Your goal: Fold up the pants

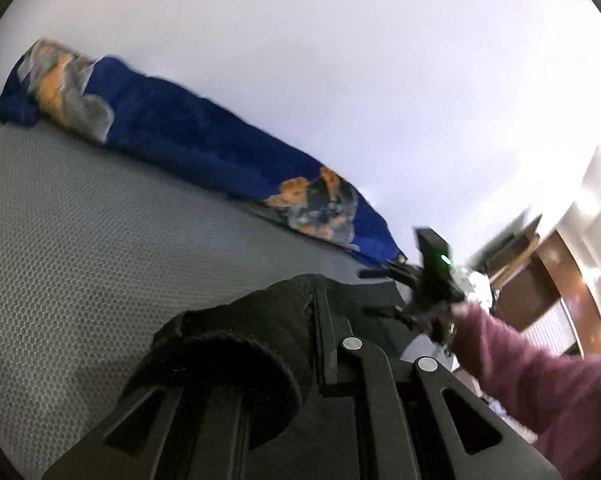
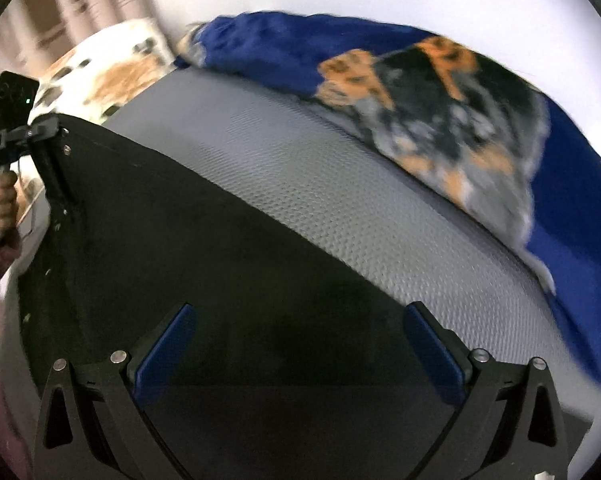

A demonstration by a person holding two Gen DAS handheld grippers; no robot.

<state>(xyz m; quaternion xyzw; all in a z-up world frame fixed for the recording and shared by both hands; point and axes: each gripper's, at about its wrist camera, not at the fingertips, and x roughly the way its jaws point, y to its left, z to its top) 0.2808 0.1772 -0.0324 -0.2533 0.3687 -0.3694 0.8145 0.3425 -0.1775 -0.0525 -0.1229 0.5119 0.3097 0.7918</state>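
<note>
The black pants (image 2: 204,264) lie spread on the grey textured mattress (image 2: 340,184). My right gripper (image 2: 300,320) is open just above the pants, its blue pads (image 2: 168,344) wide apart and empty. My left gripper (image 1: 324,344) is shut on a bunched edge of the black pants (image 1: 236,344) and holds it up off the mattress (image 1: 80,240). In the right wrist view the left gripper (image 2: 66,168) shows at the far left, gripping the pants' lifted corner. In the left wrist view the right gripper (image 1: 380,292) shows at the right, held by a hand in a maroon sleeve.
A blue blanket with a dog print (image 1: 204,140) lies along the far edge of the mattress against a white wall; it also shows in the right wrist view (image 2: 440,112). A spotted white and orange blanket (image 2: 112,72) lies at the far left. Wooden furniture (image 1: 540,280) stands beyond the mattress.
</note>
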